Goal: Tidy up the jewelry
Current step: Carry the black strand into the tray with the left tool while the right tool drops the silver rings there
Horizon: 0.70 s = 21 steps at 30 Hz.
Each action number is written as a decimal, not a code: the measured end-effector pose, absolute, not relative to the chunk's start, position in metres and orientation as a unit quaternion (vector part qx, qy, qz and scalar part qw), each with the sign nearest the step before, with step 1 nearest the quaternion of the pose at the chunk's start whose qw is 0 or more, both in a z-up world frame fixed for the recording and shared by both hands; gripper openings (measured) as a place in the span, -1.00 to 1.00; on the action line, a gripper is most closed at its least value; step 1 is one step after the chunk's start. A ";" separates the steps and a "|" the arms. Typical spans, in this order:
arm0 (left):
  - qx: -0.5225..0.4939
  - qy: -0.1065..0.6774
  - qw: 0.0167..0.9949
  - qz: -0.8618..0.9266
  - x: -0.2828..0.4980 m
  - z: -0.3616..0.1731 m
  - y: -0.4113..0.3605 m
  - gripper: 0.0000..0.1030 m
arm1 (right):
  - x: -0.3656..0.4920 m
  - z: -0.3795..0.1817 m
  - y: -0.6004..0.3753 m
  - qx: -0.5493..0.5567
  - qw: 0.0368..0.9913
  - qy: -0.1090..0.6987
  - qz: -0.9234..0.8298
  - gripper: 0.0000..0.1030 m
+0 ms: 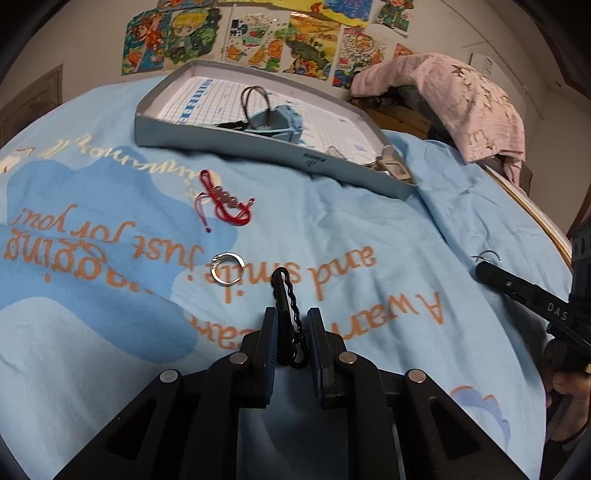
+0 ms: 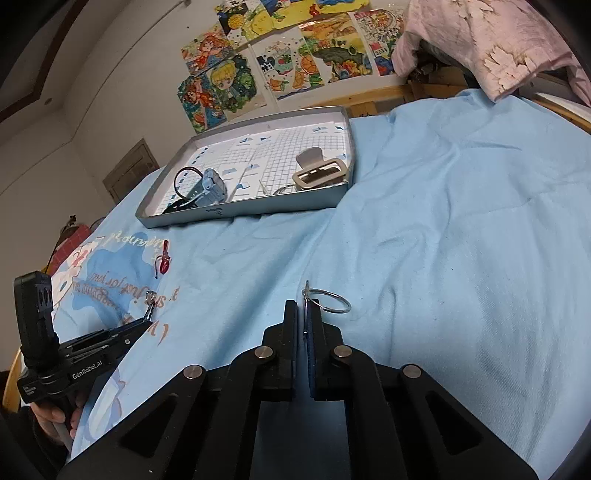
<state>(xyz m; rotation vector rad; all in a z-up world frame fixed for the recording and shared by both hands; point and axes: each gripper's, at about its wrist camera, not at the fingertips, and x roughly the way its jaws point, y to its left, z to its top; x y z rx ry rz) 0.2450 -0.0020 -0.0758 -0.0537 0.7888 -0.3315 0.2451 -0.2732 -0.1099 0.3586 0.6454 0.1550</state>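
A light blue blanket [image 1: 369, 221] printed with orange script covers the bed, and cartoon posters [image 1: 258, 33] hang on the wall behind.

The left gripper [image 1: 291, 325] is pressed in on a black clip [image 1: 286, 310] with a wavy edge; the clip pokes out past the fingertips toward 12 o'clock, low over the cloth. Just off its tip at 10 o'clock lies a silver ring [image 1: 228, 268], flat on the blanket. Farther out at 11 o'clock sits a red cord bracelet [image 1: 225, 201], bunched up with a loose tail. Beyond that, at 12 o'clock, a grey tray [image 1: 258, 142] lined with grid paper holds a blue watch [image 1: 280, 123], a brown hair tie [image 1: 255, 98] and a beige claw clip [image 1: 393, 164] in its right corner.

The right gripper [image 2: 304, 317] is pinching a keyring [image 2: 330, 301]; one small ring sits between the pads while the large loop sticks out toward 1 o'clock, over the plain blanket.

Only the left view shows the black clip clearly. The right view shows the claw clip [image 2: 319, 171] whole and what looks like a thin wire piece beside it; what that is cannot be told. It also shows the left gripper [image 2: 146, 323] from the side at 9 o'clock, held level and low, with a hand [image 2: 55, 421] wrapped round its handle. In the left view the right gripper [image 1: 480, 267] reaches in from 3 o'clock, angled down to the blanket, well apart from the left.

A pink cloth [image 1: 461, 99] is draped over something at the bed's far right.
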 end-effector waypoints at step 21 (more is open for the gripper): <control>-0.028 0.338 0.924 -0.177 0.232 -0.033 -0.016 -0.71 | 0.225 -0.076 -0.244 0.110 0.949 0.253 0.152 -0.96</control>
